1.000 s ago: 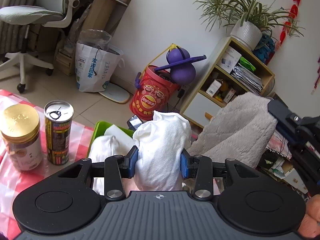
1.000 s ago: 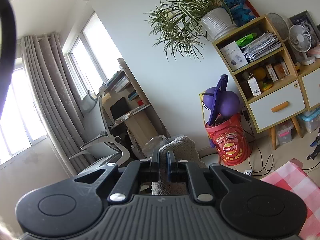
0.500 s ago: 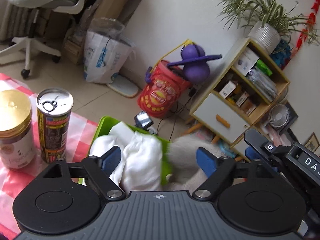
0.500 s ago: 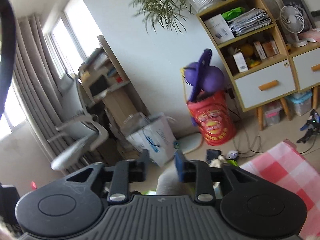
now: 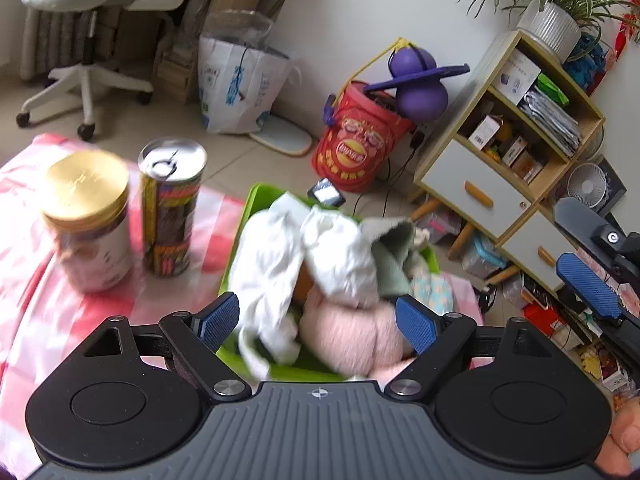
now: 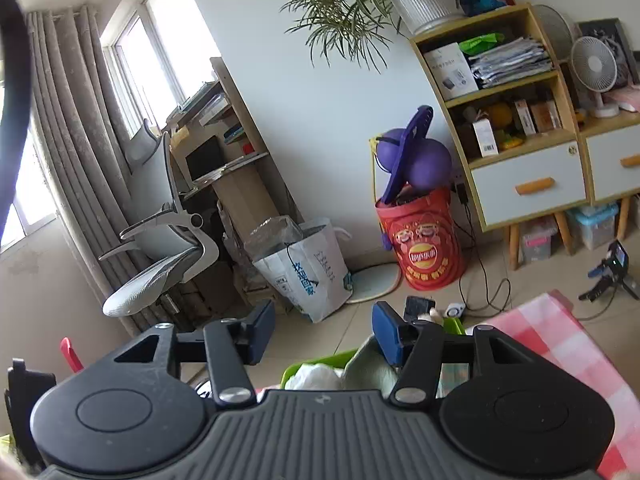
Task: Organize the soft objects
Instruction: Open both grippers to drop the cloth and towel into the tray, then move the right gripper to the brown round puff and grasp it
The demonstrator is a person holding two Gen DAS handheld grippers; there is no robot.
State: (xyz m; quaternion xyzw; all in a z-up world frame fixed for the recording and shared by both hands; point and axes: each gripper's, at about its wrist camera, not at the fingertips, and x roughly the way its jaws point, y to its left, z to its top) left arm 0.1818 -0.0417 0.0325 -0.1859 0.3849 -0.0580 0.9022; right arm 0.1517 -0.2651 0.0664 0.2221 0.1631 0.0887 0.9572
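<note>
- Worktop [image 5: 36, 320] under a pink check cloth, and at its far edge the green bin [image 5: 250, 208], stuffed with soft things.
- Left gripper [image 5: 316, 322] hangs right over that bin, jaws spread wide, having just been opening; nothing pinched, the blue pads clear of the cloth on either side.
- White cloth [image 5: 280, 264] lies draped across the bin's left and middle, straight ahead of the left gripper, one end trailing down between its fingers without touching a pad.
- Pink plush [image 5: 356, 336] sits low in the bin, just inside the left gripper's right finger.
- Grey-green towel [image 5: 394, 252] is bunched on the bin's right side, atop the heap, beyond the pink plush.
- Right gripper [image 6: 324, 330] is off to the bin's right, pointing across it, jaws parted and just been opening, nothing between them; the towel lies just below its right finger.
- Jar [image 5: 86, 220] with a gold lid and a can [image 5: 170, 206] stand left of the bin, side by side.
</note>
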